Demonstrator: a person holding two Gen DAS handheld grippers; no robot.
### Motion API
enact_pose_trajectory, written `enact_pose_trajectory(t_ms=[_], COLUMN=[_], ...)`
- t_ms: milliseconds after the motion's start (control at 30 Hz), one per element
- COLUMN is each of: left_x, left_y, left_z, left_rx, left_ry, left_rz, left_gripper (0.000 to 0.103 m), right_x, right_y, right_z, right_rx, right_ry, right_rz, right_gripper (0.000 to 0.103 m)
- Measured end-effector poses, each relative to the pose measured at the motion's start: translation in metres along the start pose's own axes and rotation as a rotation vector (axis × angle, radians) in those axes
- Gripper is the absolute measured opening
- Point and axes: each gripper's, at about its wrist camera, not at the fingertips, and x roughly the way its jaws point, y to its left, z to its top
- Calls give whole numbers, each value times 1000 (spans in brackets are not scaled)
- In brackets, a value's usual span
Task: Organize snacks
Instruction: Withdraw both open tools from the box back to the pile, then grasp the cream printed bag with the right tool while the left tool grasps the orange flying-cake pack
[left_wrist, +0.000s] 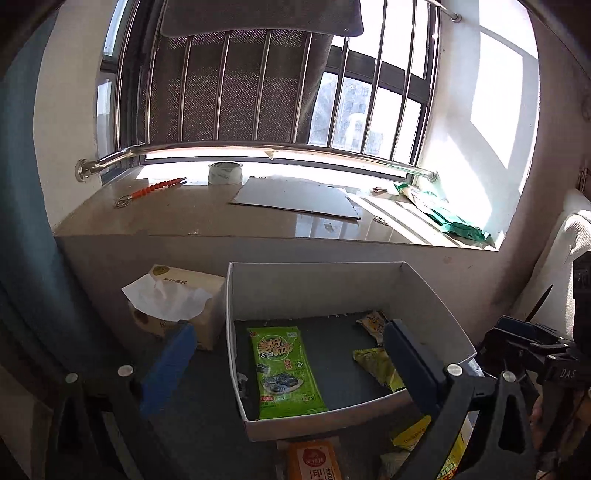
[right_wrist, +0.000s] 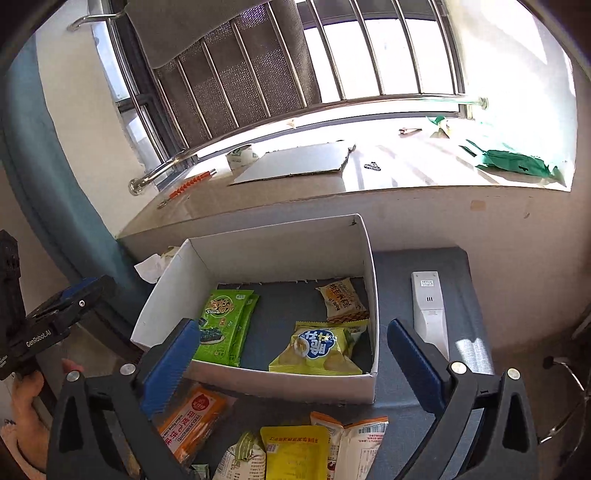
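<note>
A white cardboard box (right_wrist: 258, 251) stands open on the dark table. Inside lie green seaweed packs (right_wrist: 221, 325), a yellow-green chip bag (right_wrist: 317, 347) and a beige wafer pack (right_wrist: 341, 299). My right gripper (right_wrist: 291, 326) hovers open over the box's near wall, nothing between its blue pads. My left gripper (left_wrist: 290, 328) is also open and empty, over the box's left half, above the seaweed pack (left_wrist: 286, 373). Loose snacks lie in front of the box: an orange pack (right_wrist: 192, 417), a yellow pouch (right_wrist: 295, 450) and a white-orange bag (right_wrist: 354, 439).
A tissue box (left_wrist: 177, 306) sits left of the white box, and a white remote (right_wrist: 428, 310) lies to its right. Behind runs a stone window sill (left_wrist: 147, 218) with a cardboard sheet (left_wrist: 295, 199), a tape roll (left_wrist: 224, 172) and a green bag (left_wrist: 454, 221).
</note>
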Motion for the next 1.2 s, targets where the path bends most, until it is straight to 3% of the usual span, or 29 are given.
enact_pose_trajectory(t_ms=[100,267,467,600,700,767,867,967,1200], left_x=[-29,-61,-101,-121,-135,-136,-133,-127,-121], left_y=[-13,-31,-34,-38,-42,-44,-44,-40,-36], left_z=[-12,-43,-100,-136,-155,-164,-170,-173,-177], left_rx=[53,118,48,34,43,59,48,3,-4], left_ry=[-38,4,14,2,-20,9,33,55,77], left_rz=[-20,-66,-187,-124,-126,-139,-117,-142,-129], left_gripper=[103,103,103,103,103,103,103,103,103], right_x=[-24,-66,-105,-118,-130,-138,-133,-118,-71], right_y=[5,18,22,23,19,17,16,23,49], right_z=[-18,-61,-123,-153,-171,-187,-206,-215,-208], right_rx=[-8,-38,-39,-29,12,29,14,-1,-94], right_ry=[-52,-96,-147,-127,-125,-132,-76,-17,92], right_rz=[39,126,174,176,179,168,157,94,31], right_gripper=[103,103,103,103,103,103,103,103,103])
